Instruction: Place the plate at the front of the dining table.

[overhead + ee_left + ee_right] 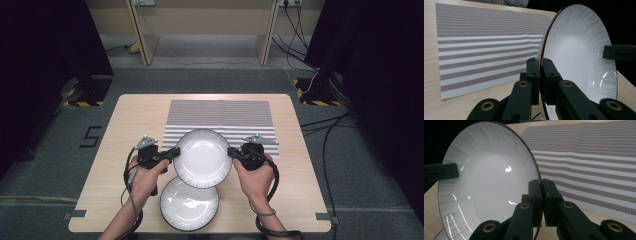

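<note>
Upper plate (202, 157) lifted clear, carried level between both tools, hanging over the near edge of the striped mat (220, 117) at mid-table. Left gripper (174, 152) clamped on its left rim, right gripper (231, 152) clamped on the opposite rim (rim pinched between the pads in both gripper views, jaws nearly together). Overlaps the far rim of the second plate (189, 204), left flat by the table's near edge (200, 231). Judged: pick-up done, transfer towards the mat under way. Remaining: set down on the mat, release both rims, then probably the second plate (untouched so far).
</note>
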Demonstrator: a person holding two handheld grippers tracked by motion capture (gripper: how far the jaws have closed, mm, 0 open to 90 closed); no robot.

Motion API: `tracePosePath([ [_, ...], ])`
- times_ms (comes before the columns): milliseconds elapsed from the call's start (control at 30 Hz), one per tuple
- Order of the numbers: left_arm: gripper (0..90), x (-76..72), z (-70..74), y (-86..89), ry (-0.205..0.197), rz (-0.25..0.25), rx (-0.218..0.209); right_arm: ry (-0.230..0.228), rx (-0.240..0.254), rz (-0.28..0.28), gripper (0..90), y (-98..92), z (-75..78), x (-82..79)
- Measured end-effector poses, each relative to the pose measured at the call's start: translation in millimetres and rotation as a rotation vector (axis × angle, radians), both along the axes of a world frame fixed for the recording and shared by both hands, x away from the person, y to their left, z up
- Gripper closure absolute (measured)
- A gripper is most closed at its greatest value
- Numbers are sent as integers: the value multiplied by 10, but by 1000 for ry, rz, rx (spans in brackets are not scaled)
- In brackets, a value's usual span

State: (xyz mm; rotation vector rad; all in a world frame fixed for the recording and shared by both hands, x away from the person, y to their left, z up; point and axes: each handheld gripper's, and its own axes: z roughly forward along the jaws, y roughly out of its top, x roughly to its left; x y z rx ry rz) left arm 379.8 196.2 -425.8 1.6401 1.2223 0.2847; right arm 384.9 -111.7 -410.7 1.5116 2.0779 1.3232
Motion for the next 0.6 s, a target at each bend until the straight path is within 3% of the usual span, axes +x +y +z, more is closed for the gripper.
tracePosePath([
  [600, 849, 283, -3, -58, -18, -12, -14, -18, -13, -26, 862, -49, 60, 228],
])
